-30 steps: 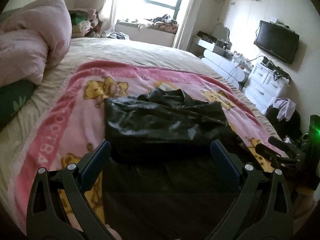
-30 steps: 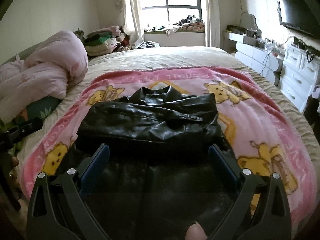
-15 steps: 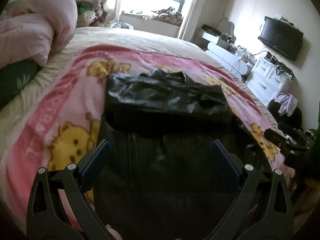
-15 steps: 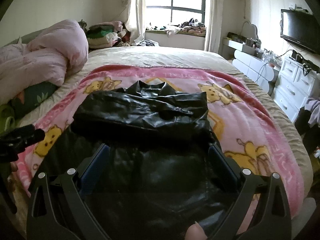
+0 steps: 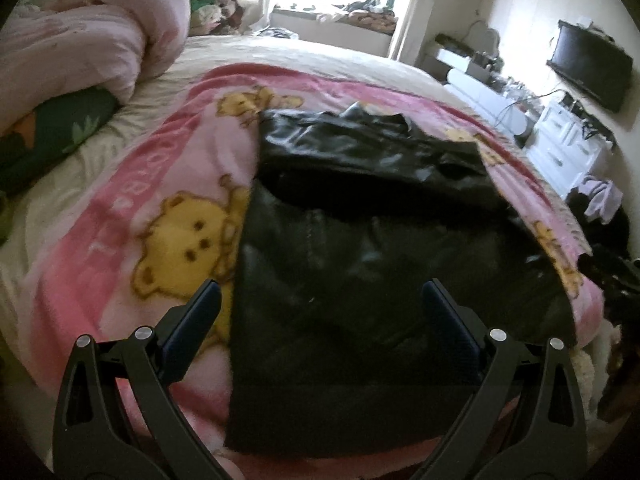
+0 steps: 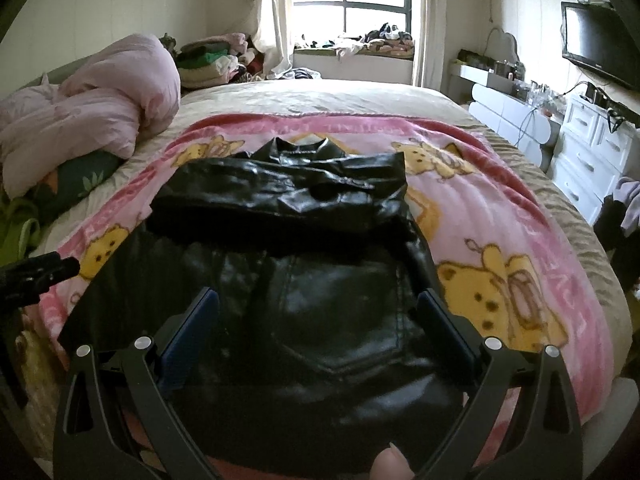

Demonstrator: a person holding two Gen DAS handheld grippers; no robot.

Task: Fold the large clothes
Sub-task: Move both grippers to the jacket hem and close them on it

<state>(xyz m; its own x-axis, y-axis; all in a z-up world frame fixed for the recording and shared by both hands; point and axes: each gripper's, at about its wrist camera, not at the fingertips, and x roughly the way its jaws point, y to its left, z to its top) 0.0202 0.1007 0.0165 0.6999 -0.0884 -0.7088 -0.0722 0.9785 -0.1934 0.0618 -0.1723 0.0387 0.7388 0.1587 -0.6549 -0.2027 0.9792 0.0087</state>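
Both claws (image 5: 320,300) above blk jacket (image 5: 360,240).

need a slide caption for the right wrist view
Open right gripper above a black leather jacket, sleeves folded across, on a pink bear blanket.

Jacket (image 6: 288,280) lies on the blanket (image 6: 500,208), which covers the bed (image 6: 340,96); quilt (image 6: 100,120) left of the jacket, dresser (image 6: 592,160) right.
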